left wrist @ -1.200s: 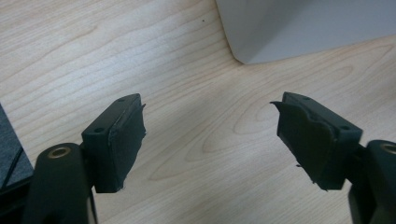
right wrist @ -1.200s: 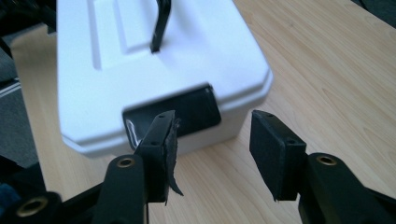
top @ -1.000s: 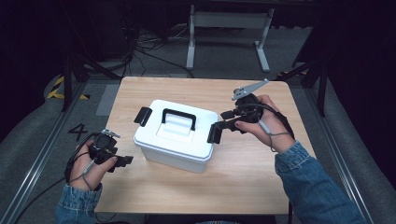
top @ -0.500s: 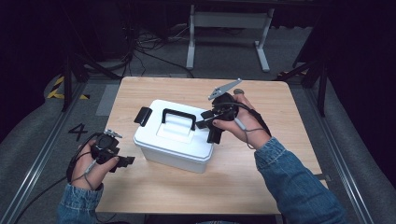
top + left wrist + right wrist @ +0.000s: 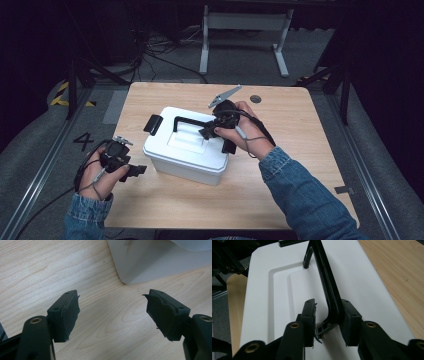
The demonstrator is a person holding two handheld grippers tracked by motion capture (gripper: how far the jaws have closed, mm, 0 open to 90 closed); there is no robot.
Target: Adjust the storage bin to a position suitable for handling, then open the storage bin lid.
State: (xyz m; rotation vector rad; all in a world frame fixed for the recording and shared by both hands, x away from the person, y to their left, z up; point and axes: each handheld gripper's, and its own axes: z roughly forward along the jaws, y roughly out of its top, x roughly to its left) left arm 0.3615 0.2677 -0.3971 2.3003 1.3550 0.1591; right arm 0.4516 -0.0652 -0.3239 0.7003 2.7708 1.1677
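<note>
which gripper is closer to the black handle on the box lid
Right. The right gripper has its jaws around the handle; the left gripper sits on the table beside the box.

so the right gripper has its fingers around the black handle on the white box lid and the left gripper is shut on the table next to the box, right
Not quite. The left gripper is open, not shut: the left gripper view shows its fingers wide apart over bare table beside the white box. The rest holds: in the right gripper view the right gripper has its fingers around the black handle on the lid.
</note>
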